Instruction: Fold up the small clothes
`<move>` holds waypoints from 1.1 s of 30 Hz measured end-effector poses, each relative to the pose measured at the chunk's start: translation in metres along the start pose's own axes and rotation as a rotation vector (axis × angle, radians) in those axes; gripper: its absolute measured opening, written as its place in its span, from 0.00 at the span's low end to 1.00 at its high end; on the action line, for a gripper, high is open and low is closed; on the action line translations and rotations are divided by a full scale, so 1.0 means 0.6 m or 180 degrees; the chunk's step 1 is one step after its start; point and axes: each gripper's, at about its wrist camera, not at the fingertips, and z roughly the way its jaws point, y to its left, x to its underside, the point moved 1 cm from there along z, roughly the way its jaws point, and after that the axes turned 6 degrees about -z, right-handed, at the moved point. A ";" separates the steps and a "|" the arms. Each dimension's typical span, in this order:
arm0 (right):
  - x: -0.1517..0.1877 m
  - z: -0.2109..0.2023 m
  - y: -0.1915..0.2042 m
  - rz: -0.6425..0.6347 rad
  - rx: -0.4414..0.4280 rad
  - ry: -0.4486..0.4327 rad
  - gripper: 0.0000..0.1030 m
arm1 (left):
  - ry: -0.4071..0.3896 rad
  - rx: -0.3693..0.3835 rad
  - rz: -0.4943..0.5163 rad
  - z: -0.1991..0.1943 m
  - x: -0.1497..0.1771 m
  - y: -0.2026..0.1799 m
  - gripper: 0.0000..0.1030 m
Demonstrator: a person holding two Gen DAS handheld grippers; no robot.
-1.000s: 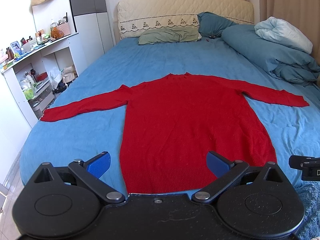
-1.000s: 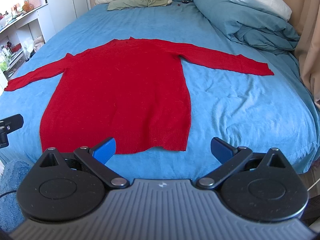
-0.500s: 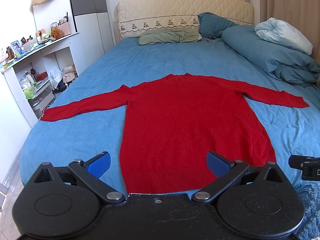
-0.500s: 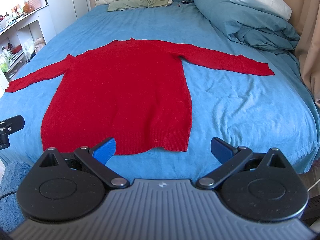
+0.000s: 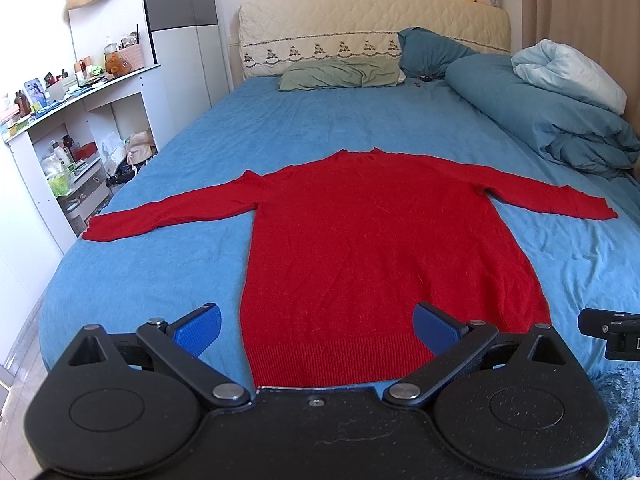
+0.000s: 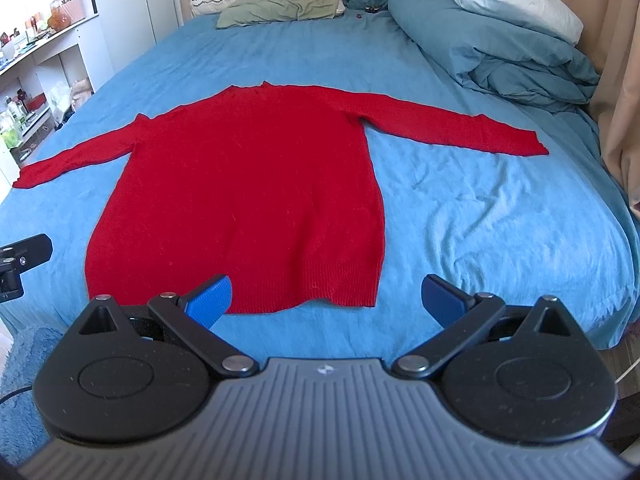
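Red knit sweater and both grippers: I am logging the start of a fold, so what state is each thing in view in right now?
Red knit sweater: spread flat on the bed, both sleeves out sideways, unfolded.
Left gripper: open, empty, at the hem end, off the sweater.
Right gripper: open, empty, near the hem's right corner.
Blue bed sheet: lightly wrinkled right of the sweater.
Teal duvet: bunched at the bed's right side.

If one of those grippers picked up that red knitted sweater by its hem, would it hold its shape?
Probably not. The red knitted sweater lies limp and flat on the blue bedsheet, so it would likely sag and drape. Its long sleeves would probably trail. The fuzzy knit looks grippy, not slippery.
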 end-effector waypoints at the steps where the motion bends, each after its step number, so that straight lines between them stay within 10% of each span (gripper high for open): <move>1: -0.001 -0.001 0.002 0.0001 0.0001 -0.0004 1.00 | -0.0003 -0.0002 -0.0002 -0.001 -0.001 0.000 1.00; 17: -0.142 -0.015 -0.141 0.0536 0.0355 -0.0543 1.00 | -0.0712 0.0396 0.0103 0.009 -0.232 -0.071 1.00; 25: -0.261 0.055 -0.319 0.0986 0.0581 -0.0864 1.00 | -0.0534 0.0855 0.0043 0.177 -0.384 -0.159 1.00; 33: -0.288 0.272 -0.466 0.1406 0.0942 -0.0654 1.00 | -0.0084 0.0912 0.0184 0.429 -0.443 -0.293 1.00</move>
